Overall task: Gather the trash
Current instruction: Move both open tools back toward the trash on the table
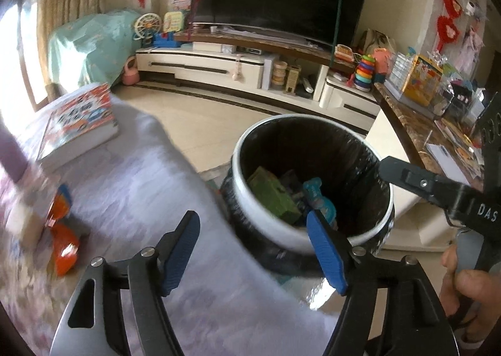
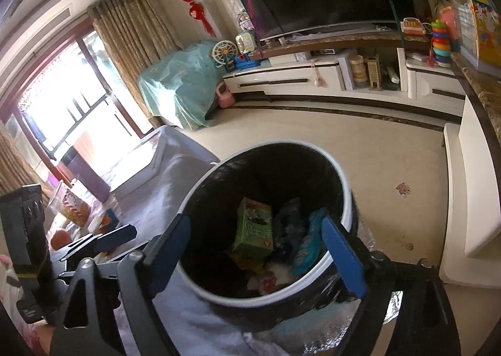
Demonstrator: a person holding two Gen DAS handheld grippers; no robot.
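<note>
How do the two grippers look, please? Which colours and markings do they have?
Both the left gripper and the right gripper have black bodies, blue ribbed finger pads and silver pivot screws. White letters "DAS" show on the right one's side.

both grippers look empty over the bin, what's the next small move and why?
Probably swing the left gripper back to the orange wrapper on the cloth-covered table. Both it and the right gripper are open and empty, and the bin already holds trash.
</note>
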